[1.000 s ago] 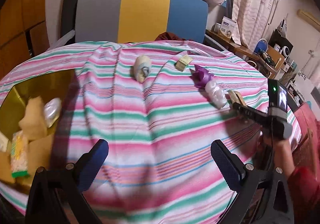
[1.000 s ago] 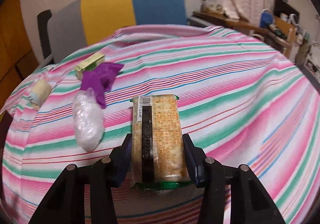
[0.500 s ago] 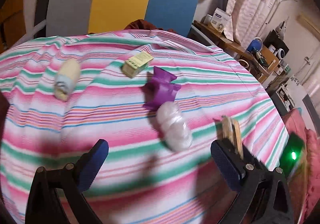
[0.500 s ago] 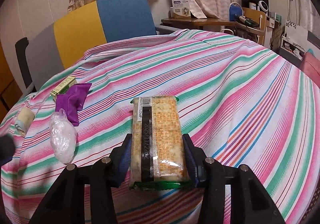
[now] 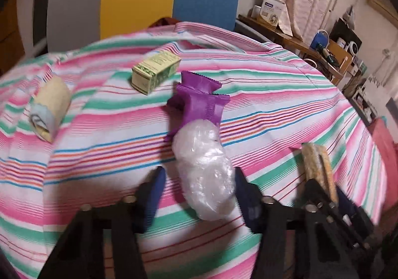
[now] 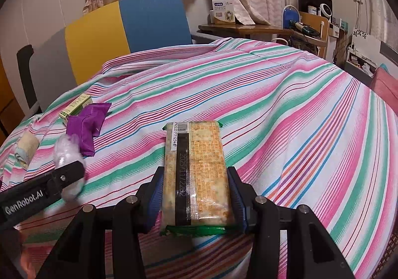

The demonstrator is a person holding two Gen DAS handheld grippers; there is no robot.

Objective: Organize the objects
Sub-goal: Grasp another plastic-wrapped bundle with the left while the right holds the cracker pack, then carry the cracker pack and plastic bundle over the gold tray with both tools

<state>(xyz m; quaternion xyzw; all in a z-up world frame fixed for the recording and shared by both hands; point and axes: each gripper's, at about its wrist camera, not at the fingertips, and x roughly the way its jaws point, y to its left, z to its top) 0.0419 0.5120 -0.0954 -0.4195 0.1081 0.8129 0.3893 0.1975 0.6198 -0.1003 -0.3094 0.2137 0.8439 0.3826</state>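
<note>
cracker pack — right gripper; clamped

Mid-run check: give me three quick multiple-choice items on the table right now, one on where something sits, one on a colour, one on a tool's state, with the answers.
1. Where is the clear plastic bag?
A. between the left tool's fingers
B. on the chair
C. inside the small box

2. What colour is the wrapper just beyond that bag?
A. green
B. purple
C. black

3. What state is the right tool in?
A. open and empty
B. shut on nothing
C. shut on the cracker pack

Answers: 1 A, the blue pads flank the bag with gaps showing. 2 B, it is plainly purple against the striped cloth. 3 C, both pads press the pack's sides.
</note>
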